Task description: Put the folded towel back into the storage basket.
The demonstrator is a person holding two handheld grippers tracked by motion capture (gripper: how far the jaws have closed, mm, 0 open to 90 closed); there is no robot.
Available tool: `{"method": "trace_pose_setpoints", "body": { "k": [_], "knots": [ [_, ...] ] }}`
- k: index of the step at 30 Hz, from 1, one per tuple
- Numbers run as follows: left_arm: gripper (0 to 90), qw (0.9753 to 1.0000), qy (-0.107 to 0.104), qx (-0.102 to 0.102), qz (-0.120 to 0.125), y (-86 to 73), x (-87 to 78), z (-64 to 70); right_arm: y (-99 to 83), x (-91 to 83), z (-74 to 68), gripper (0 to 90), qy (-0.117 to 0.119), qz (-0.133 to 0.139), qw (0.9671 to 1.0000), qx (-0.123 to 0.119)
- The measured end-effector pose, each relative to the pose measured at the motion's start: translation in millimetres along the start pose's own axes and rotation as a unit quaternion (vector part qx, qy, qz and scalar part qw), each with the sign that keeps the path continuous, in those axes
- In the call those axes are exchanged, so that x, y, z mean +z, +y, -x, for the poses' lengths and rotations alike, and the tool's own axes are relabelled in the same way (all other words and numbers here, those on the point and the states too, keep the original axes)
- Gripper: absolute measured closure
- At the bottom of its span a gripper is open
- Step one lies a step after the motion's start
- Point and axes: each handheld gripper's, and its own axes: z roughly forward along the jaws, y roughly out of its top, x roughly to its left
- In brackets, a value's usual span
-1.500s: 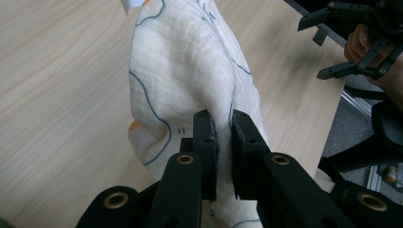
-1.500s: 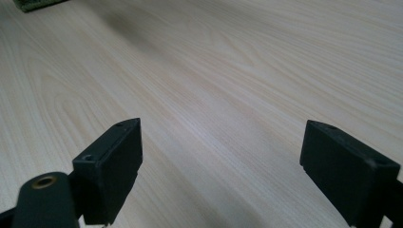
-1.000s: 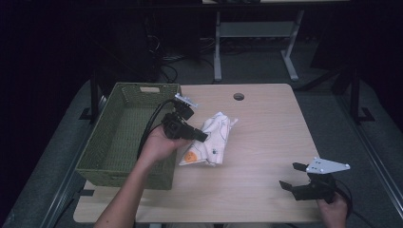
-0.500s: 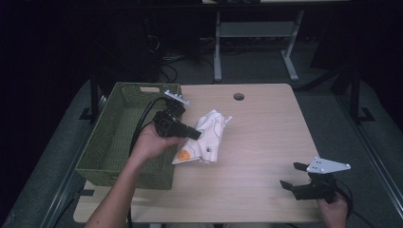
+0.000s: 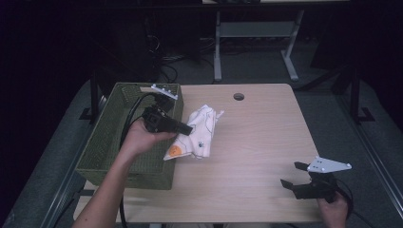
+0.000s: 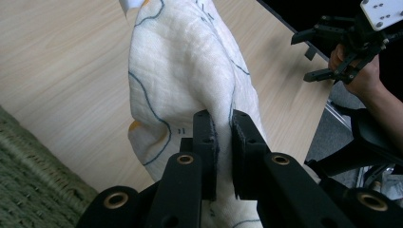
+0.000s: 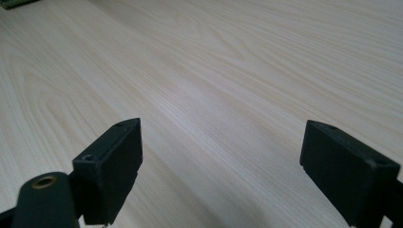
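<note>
A white cloth [image 5: 199, 133] with thin blue lines and an orange spot hangs partly lifted off the wooden table [image 5: 256, 142], just right of the green woven basket [image 5: 109, 142]. My left gripper [image 5: 187, 129] is shut on a fold of the cloth [image 6: 190, 71], its jaws pinching the fabric in the left gripper view [image 6: 223, 137]. My right gripper [image 5: 291, 175] rests low near the table's front right corner, open, with bare wood between its jaws [image 7: 221, 156]. It is also seen far off in the left gripper view [image 6: 328, 52].
The basket stands at the table's left edge, its woven wall [image 6: 33, 180] close under my left gripper. A round cable hole [image 5: 238, 96] sits near the table's far edge. Metal desk legs [image 5: 217, 52] stand beyond the table on the dark floor.
My left gripper has carried the cloth leftward, toward the basket's rim. The right gripper has stayed where it was.
</note>
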Motion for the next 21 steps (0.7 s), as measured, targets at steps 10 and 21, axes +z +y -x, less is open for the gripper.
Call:
{"method": "trace_pose_setpoints", "body": {
  "k": [10,21],
  "knots": [
    [82.4,0.9999,0.001,-0.010,0.004,-7.8,-15.6,-13.0,-0.2,-0.3,0.3,13.5,-0.009,0.003,0.9999,0.005],
    [82.4,0.9995,0.017,-0.022,0.012,-20.1,-41.1,-27.0,-0.1,1.6,1.6,13.5,-0.013,0.000,0.9999,0.009]
  ]
}}
